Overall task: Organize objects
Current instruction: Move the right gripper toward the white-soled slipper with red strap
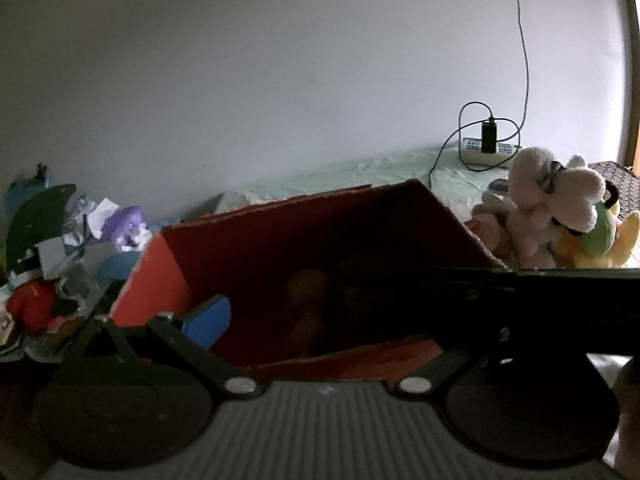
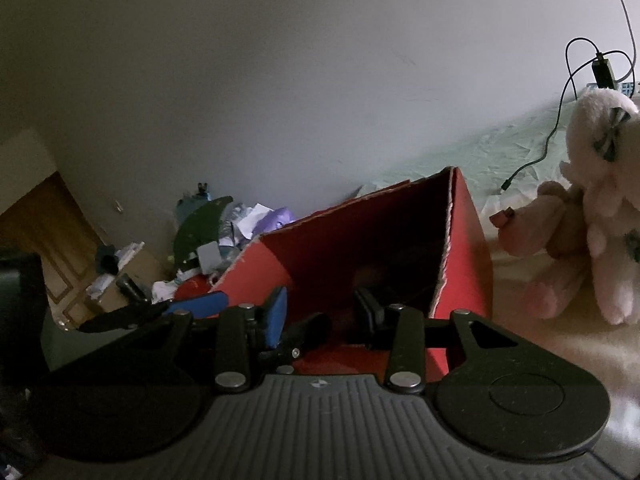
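Jaws of both grippers are being held apart, with nothing seen between them. In the right wrist view, the right gripper (image 2: pixel 320 316) is being poised at the open mouth of a red cardboard box (image 2: pixel 460 248), its blue-padded finger (image 2: pixel 276 316) and dark finger spread. In the left wrist view, the left gripper (image 1: pixel 320 320) is being aimed into the same box (image 1: pixel 160 280); only one blue pad (image 1: pixel 208 320) is showing, the other side being blocked by a dark bar. Dim rounded shapes are being glimpsed inside the box, too dark to identify. Plush toys (image 1: pixel 552 208) are sitting just beside the box, not yet stowed, and a heap of clutter (image 1: pixel 60 248) is lying on the opposite side. Judging from this, much sorting is being left undone
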Tool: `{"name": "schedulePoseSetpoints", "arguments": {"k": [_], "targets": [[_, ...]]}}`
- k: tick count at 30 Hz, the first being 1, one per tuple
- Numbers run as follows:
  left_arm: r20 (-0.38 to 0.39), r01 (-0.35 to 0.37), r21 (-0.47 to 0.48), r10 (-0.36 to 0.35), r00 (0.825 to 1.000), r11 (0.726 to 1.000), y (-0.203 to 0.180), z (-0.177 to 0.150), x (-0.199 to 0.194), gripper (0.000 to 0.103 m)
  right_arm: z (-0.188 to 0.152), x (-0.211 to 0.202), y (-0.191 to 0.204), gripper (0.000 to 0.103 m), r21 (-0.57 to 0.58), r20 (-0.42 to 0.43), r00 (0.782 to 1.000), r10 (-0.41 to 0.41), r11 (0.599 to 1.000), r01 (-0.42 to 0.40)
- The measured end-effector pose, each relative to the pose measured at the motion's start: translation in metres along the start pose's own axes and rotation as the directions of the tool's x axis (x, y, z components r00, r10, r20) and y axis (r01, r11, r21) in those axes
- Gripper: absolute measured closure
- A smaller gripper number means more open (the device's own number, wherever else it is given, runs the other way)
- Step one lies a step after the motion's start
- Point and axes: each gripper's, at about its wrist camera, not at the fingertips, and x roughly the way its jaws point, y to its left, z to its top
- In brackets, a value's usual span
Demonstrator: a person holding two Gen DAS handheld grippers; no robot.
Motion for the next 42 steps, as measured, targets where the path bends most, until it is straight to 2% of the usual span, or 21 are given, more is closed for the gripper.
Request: {"name": "schedulePoseSetpoints", "arguments": {"k": [12, 18, 27, 31, 34, 37, 42], "targets": [[-0.010, -0.088, -0.032, 0.088, 0.996, 0.996, 0.000, -0.026, -0.025, 0.003, -0.032, -0.020, -0.008, 0.062, 0.015, 0.055, 0.992, 0.110, 0.994, -0.111], [-0.047, -0.107, -0.065, 0.104, 0.994, 0.992, 0.003, -0.043, -0.027, 0.003, -0.050, -0.023, -0.019, 0.062, 0.013, 0.061, 0.987, 0.152, 0.988, -0.153], [-0.119, -0.106, -0.095, 0.094, 0.988, 0.990, 0.006, -0.064, -0.015, 0.003, -0.070, -0.003, -0.043, 0.063, 0.040, 0.009, 0.989, 0.150, 0.988, -0.150], [-0.137, -0.113, -0.084, 0.100, 0.985, 0.990, 0.005, -0.070, -0.010, 0.003, -0.082, 0.005, -0.054, 0.068, 0.081, -0.011, 0.990, 0.141, 0.987, -0.139], [-0.153, -0.101, -0.081, 0.088, 0.984, 0.992, 0.004, -0.074, -0.005, 0.003, -0.079, 0.002, -0.057, 0.070, 0.094, 0.007, 0.988, 0.155, 0.983, -0.155], [-0.161, -0.095, -0.084, 0.081, 0.984, 0.992, 0.004, -0.077, -0.001, 0.003, -0.081, 0.005, -0.063, 0.070, 0.135, -0.016, 0.989, 0.150, 0.980, -0.147], [-0.183, -0.088, -0.096, 0.070, 0.981, 0.991, 0.005, -0.079, 0.007, 0.003, -0.082, 0.005, -0.060, 0.070, 0.121, -0.040, 0.991, 0.130, 0.985, -0.124]]}}
